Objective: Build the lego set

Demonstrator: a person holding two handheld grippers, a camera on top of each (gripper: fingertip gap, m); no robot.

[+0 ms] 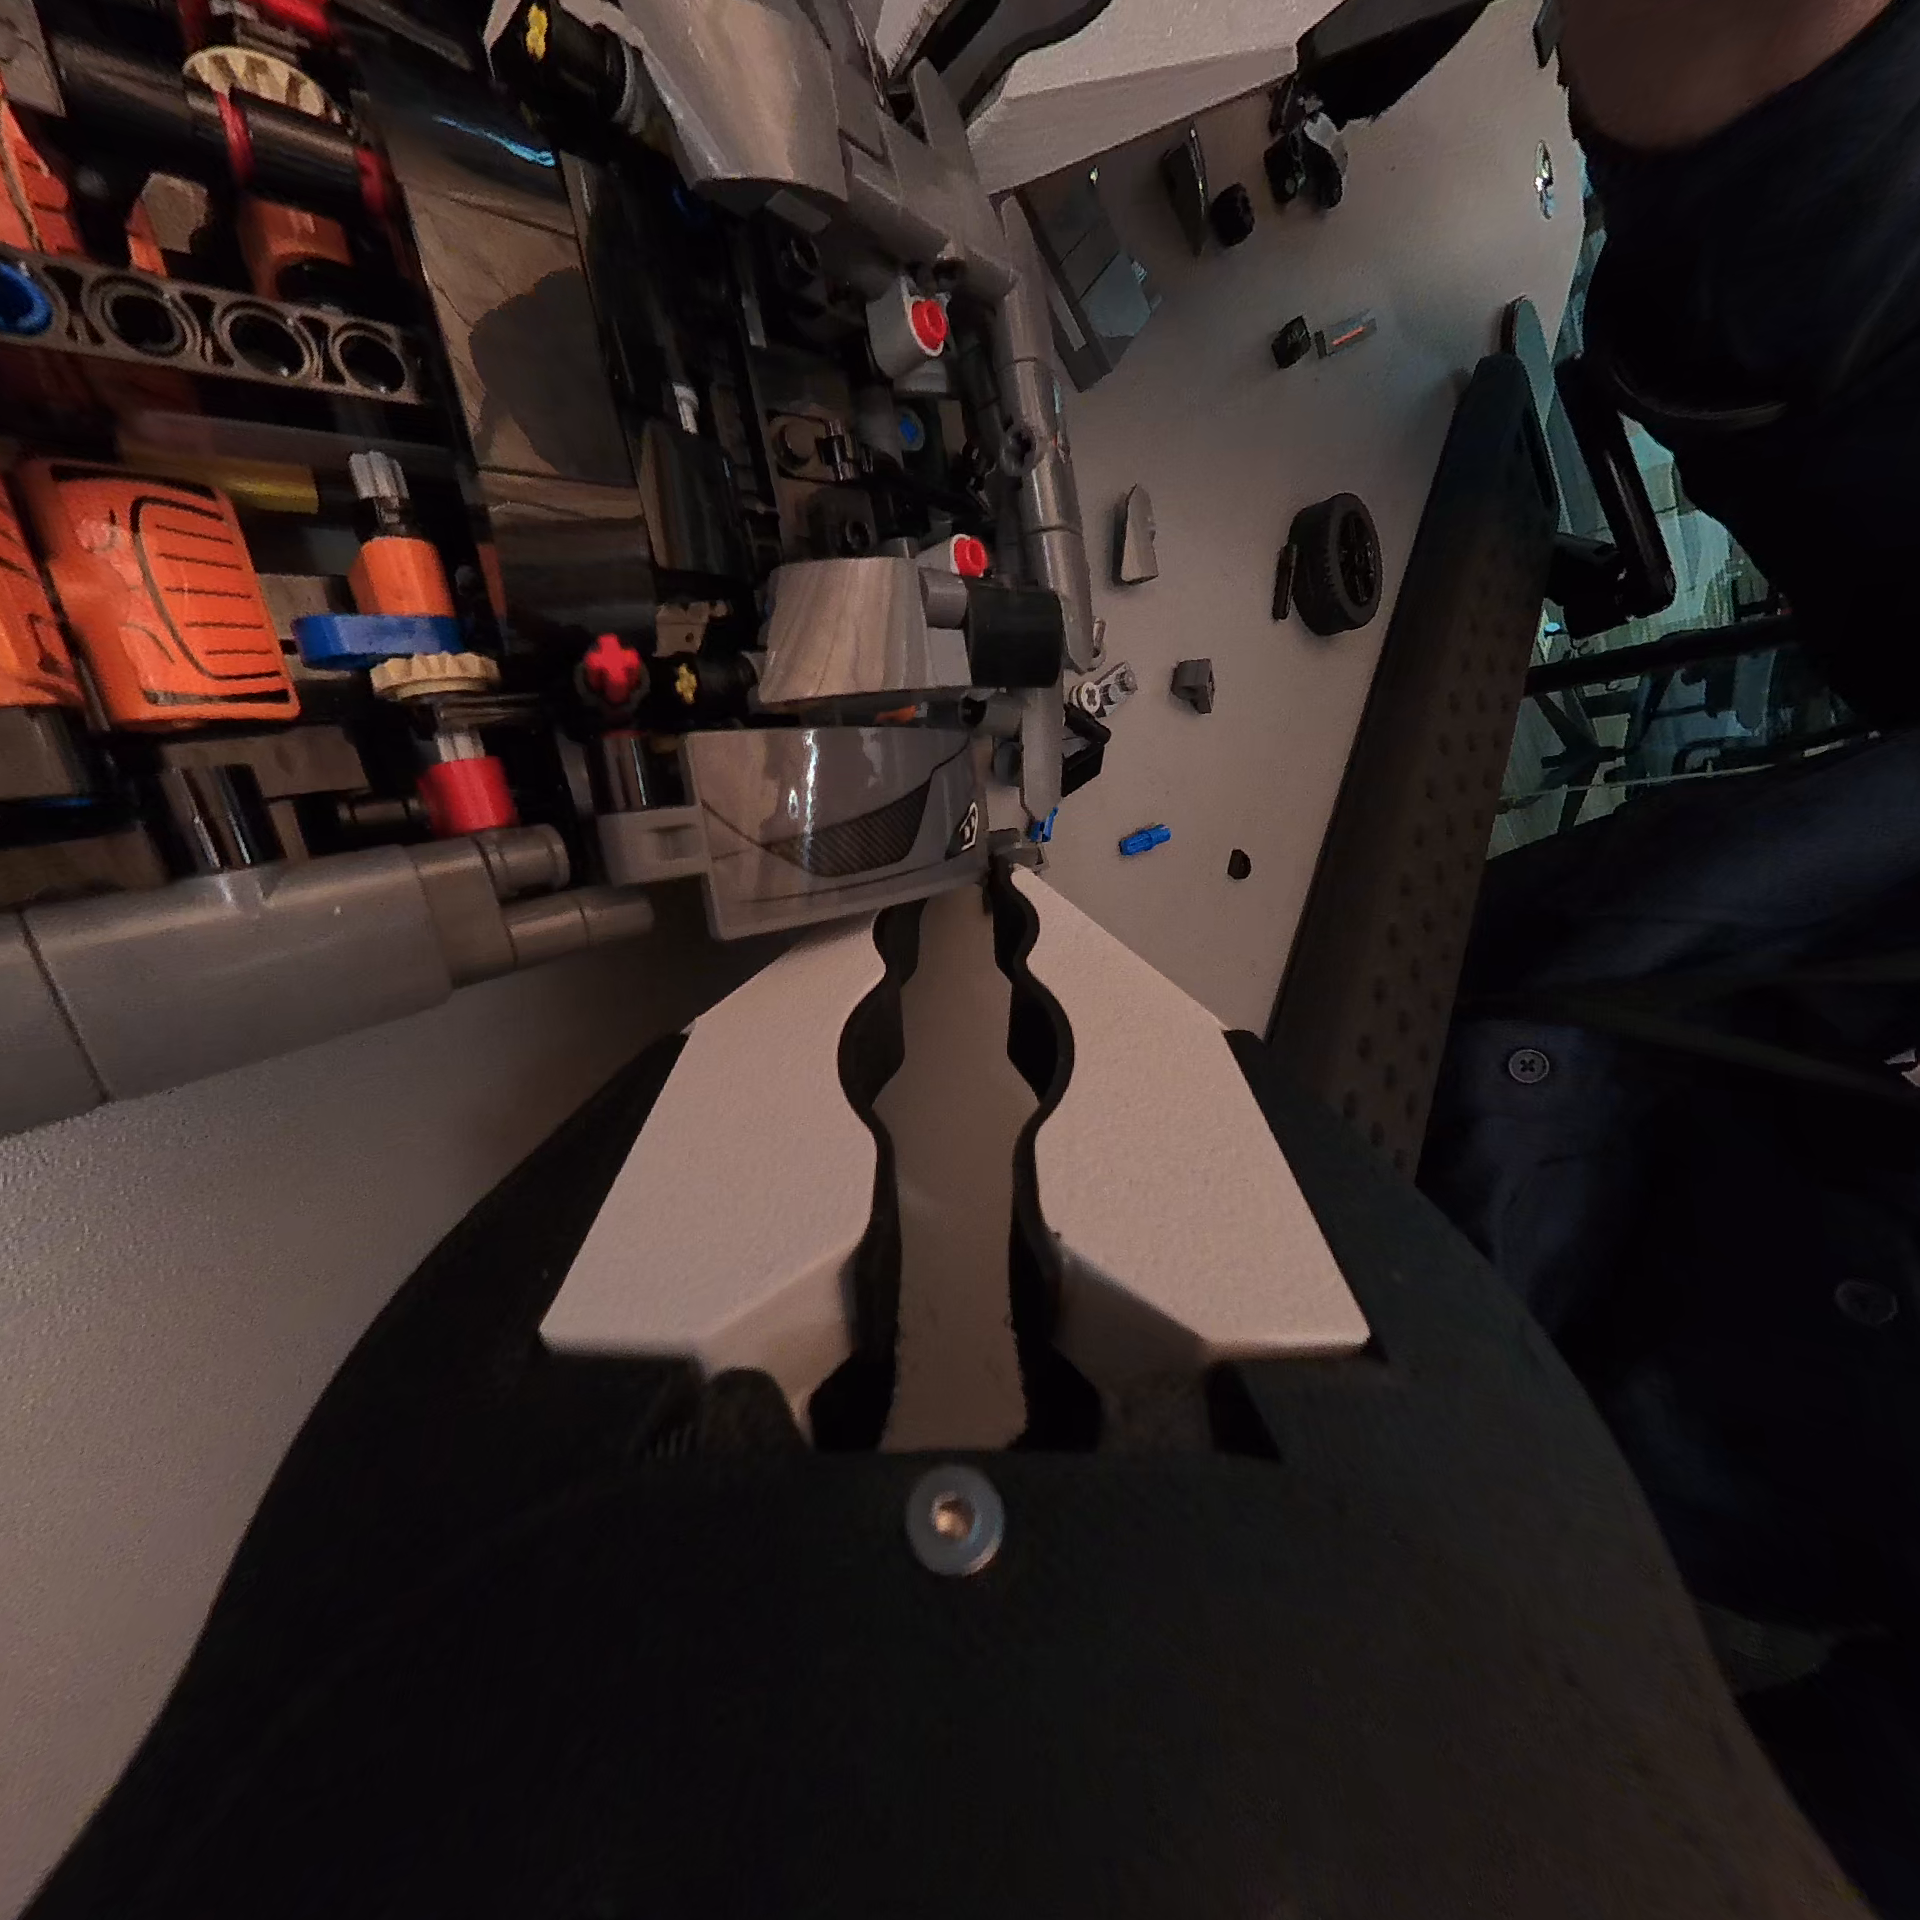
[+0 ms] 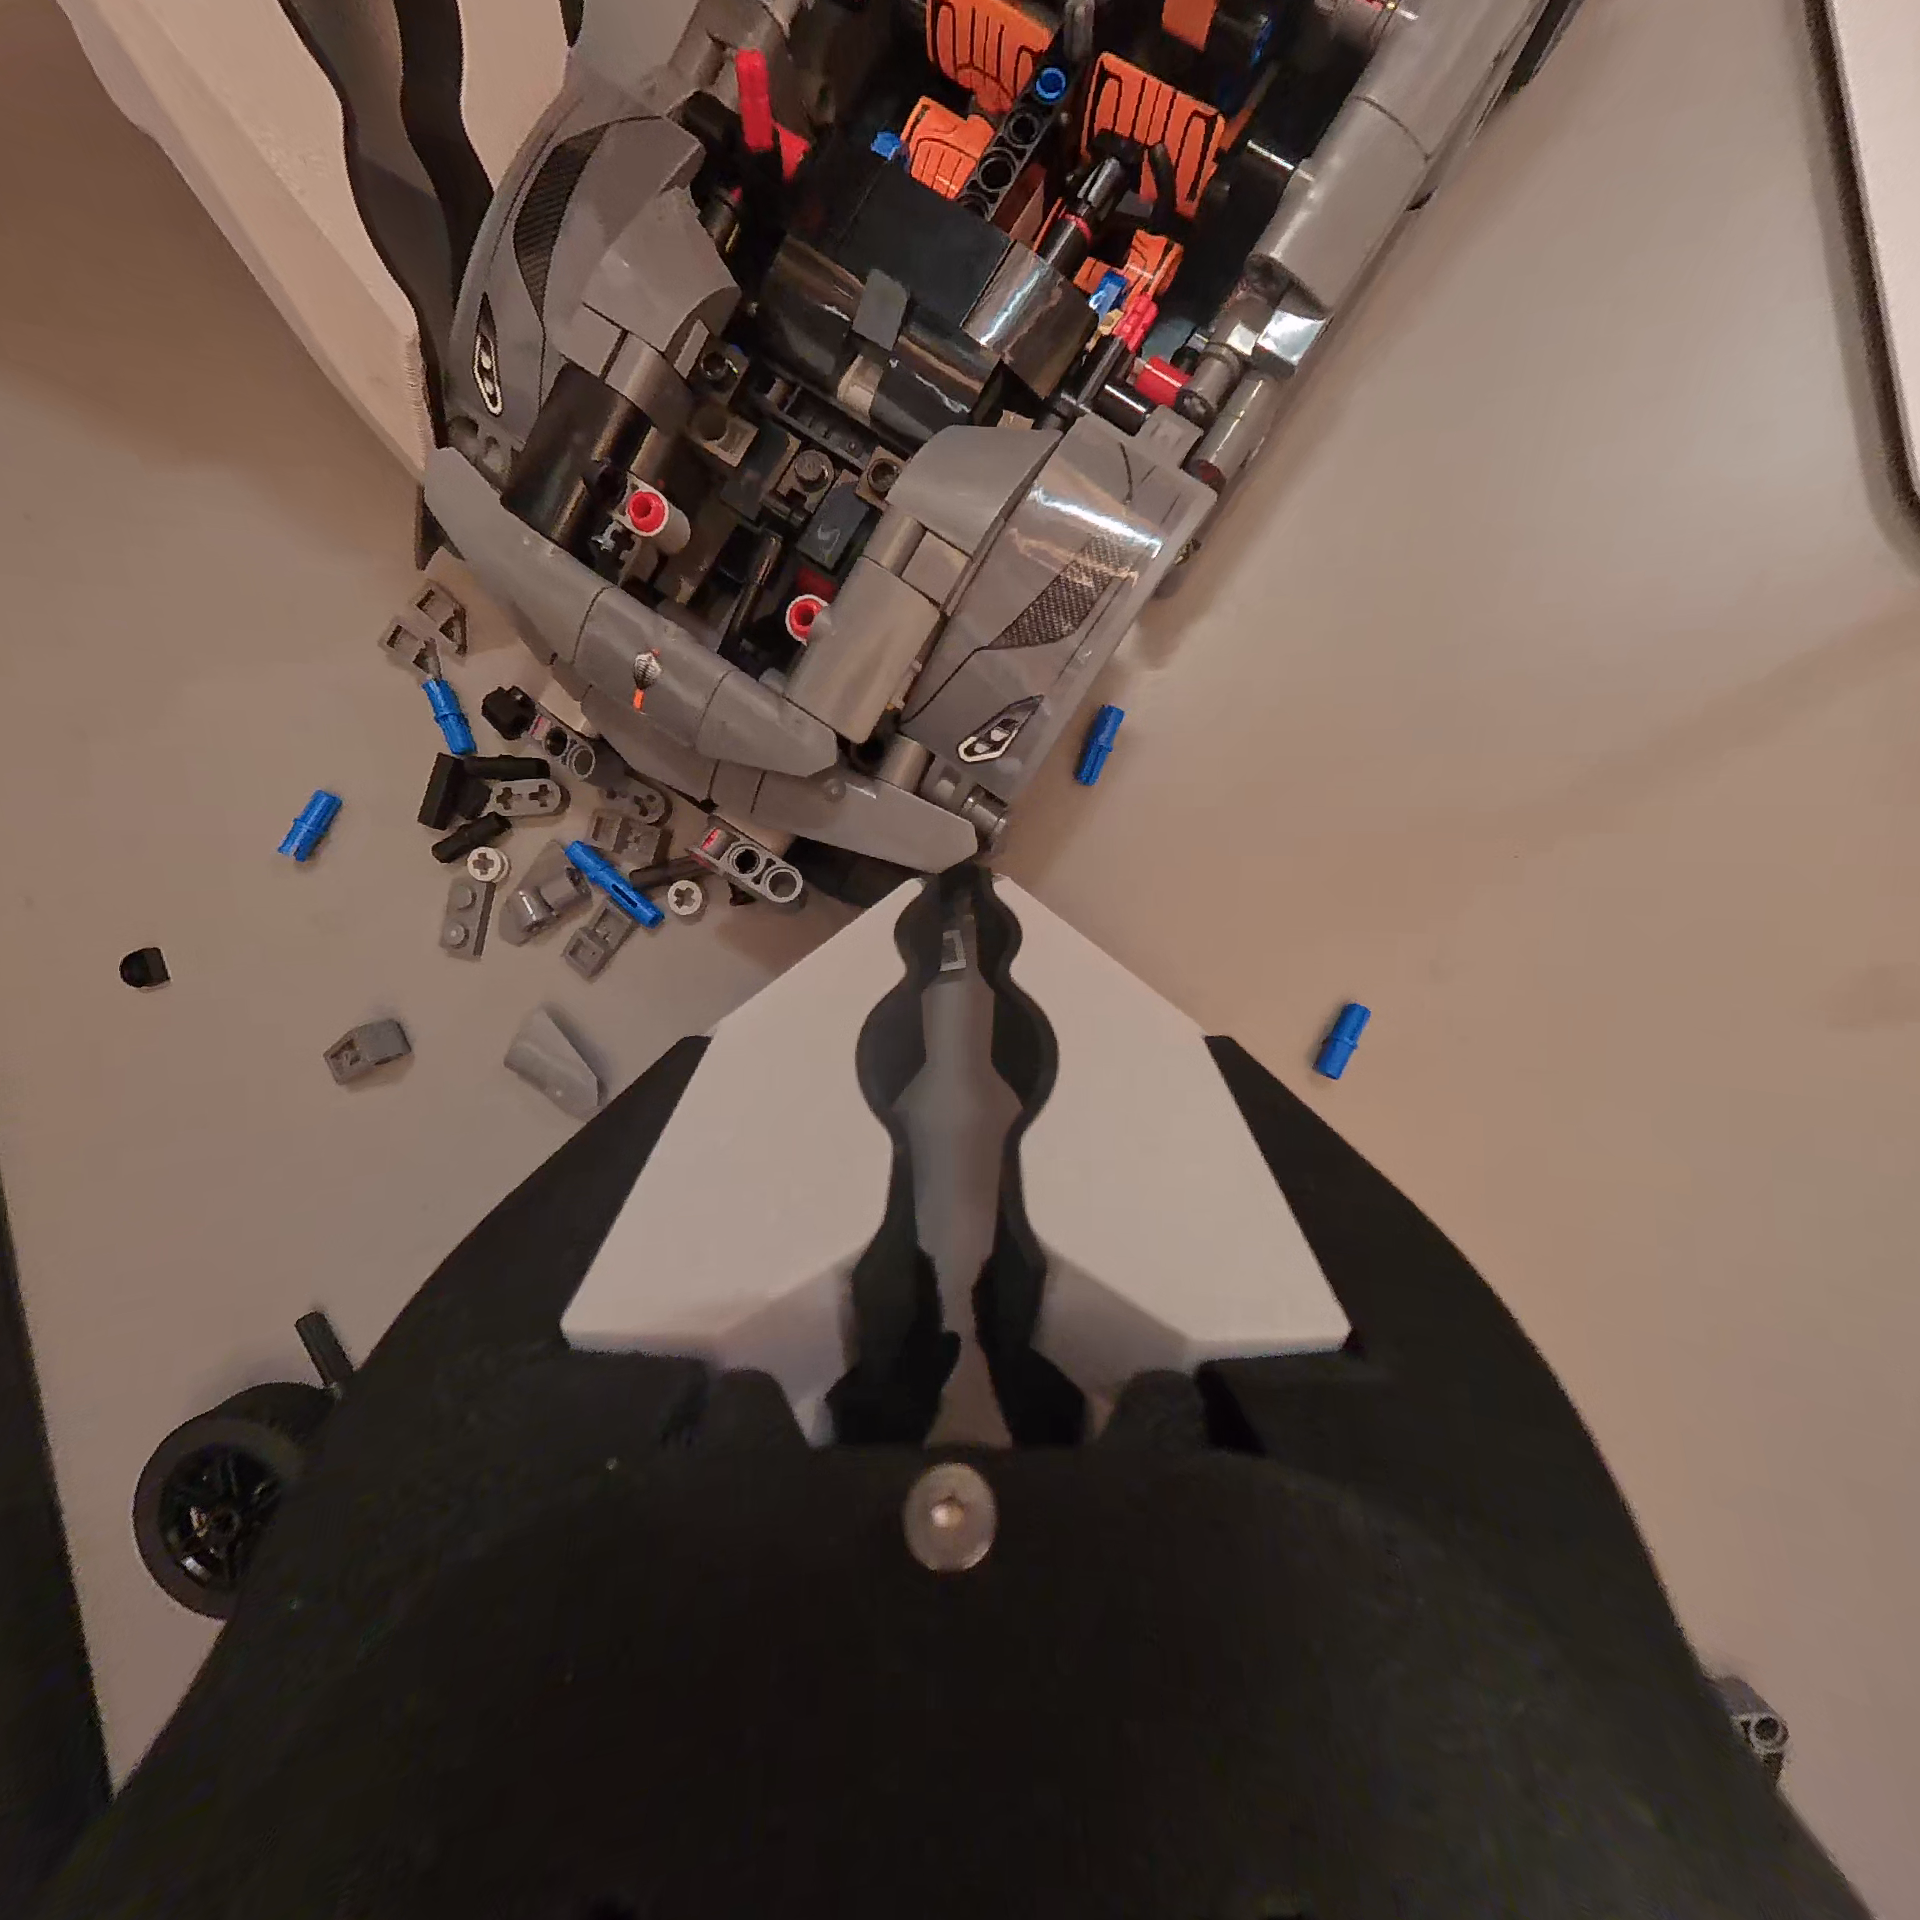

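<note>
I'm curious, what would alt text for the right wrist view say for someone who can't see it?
A black-and-white gripper, fingers nearly together, pinches the front corner of a half-built grey lego car with orange seats on a white table. Loose grey, black and blue pieces lie scattered at left, and a black wheel sits near the lower left edge.

Left wrist view looks sideways, rolled, close against the half-built grey lego car (image 1: 831, 665); right wrist view looks steeply down on its nose (image 2: 831, 582). Both share it and the white worktop (image 1: 1195, 582).
</note>
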